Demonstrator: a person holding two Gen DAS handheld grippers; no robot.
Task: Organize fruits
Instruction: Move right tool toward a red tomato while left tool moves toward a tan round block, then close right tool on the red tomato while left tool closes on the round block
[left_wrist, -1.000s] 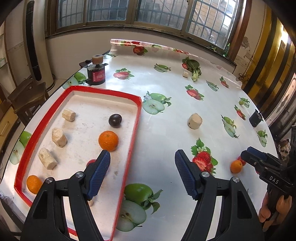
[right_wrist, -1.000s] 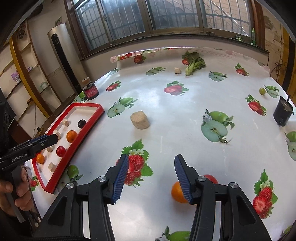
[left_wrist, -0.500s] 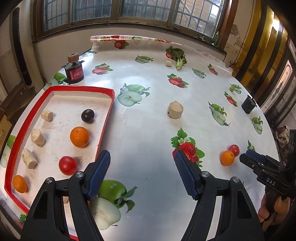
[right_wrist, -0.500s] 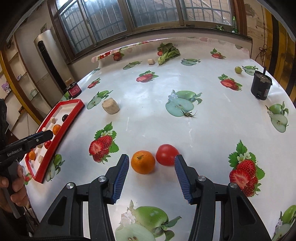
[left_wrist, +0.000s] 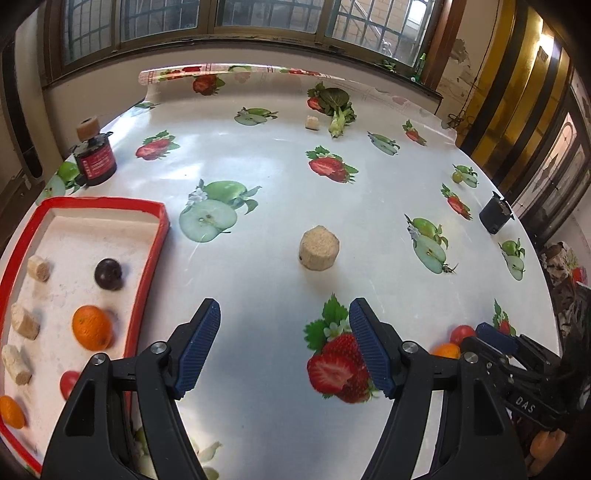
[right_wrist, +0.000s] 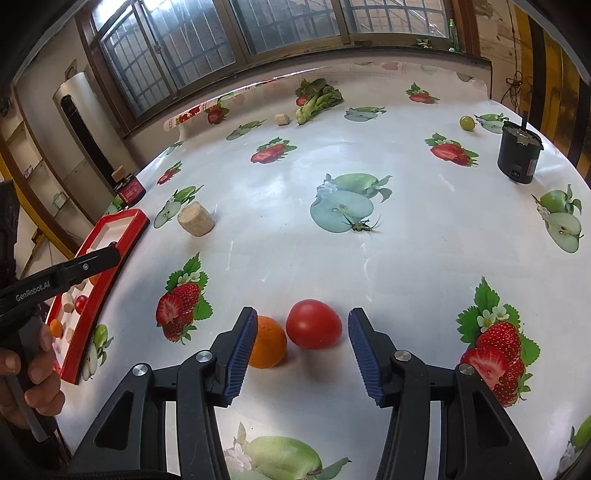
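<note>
Desk (left_wrist: 280, 177), round, covered in a white cloth printed with strawberries and apples. Red-rimmed tray (left_wrist: 155, 243) at its left edge, holding 1 dark plum (left_wrist: 108, 273), 2 oranges, the larger (left_wrist: 92, 328) mid-tray and a smaller one (left_wrist: 11, 411) at the near corner, 1 small tomato (left_wrist: 69, 382) partly behind the left tongs' arm, and 3 tan cork-like blocks along the far side. Black cylinder (right_wrist: 519, 153) upright near the desk's right edge; red-labelled jar (left_wrist: 95, 162) beyond the tray. Large cork block (left_wrist: 319, 248) alone mid-desk. Left tongs (left_wrist: 284, 347) open over bare cloth just right of the tray, nothing between the pads. Right tongs (right_wrist: 301, 356) open, empty, low over the near right part of the desk: loose tomato (right_wrist: 314, 324) sits between the pad tips, untouched; loose orange (right_wrist: 266, 346) touches the tomato's left side and is partly hidden behind the left pad. Green grape (right_wrist: 467, 122) far right. A hand (right_wrist: 35, 369) holds the left tongs' grip.
</note>
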